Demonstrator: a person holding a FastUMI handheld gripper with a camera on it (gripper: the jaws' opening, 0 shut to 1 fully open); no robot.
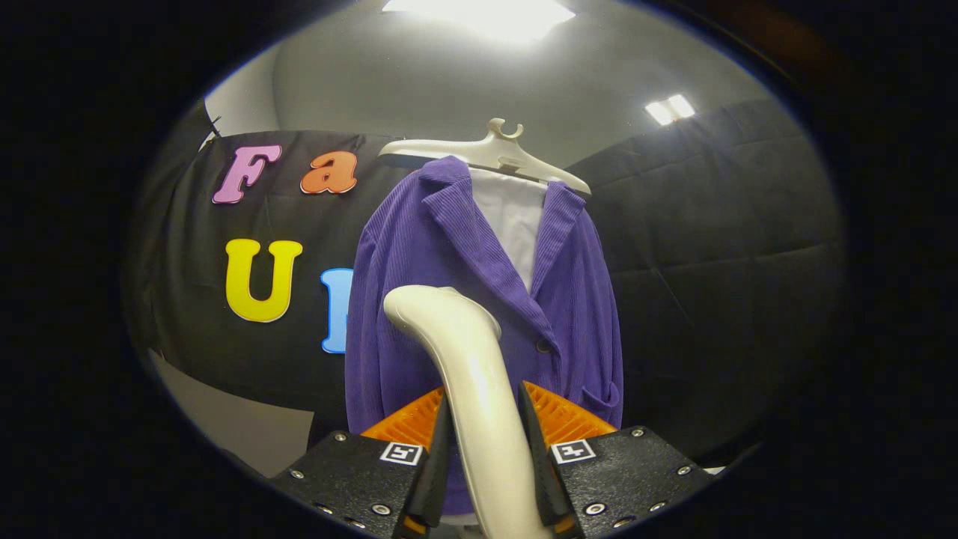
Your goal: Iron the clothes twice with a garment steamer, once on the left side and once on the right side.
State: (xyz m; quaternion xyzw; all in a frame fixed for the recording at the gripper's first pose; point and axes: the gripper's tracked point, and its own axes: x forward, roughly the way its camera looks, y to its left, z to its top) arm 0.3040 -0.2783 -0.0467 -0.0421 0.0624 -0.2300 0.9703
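Note:
A purple corduroy jacket hangs on a white hanger over a white inner shirt, straight ahead of the fingers. My gripper is shut on the cream-white garment steamer, both fingers pressing its handle. The steamer rises between the fingers and its curved head points toward the jacket's left front panel, at about chest height. Whether the head touches the cloth cannot be told. The jacket's lower middle is hidden behind the steamer and the fingers.
The black booth wall stands behind and to the right of the jacket. A pale floor or panel strip shows low at the left. Ceiling lights shine overhead.

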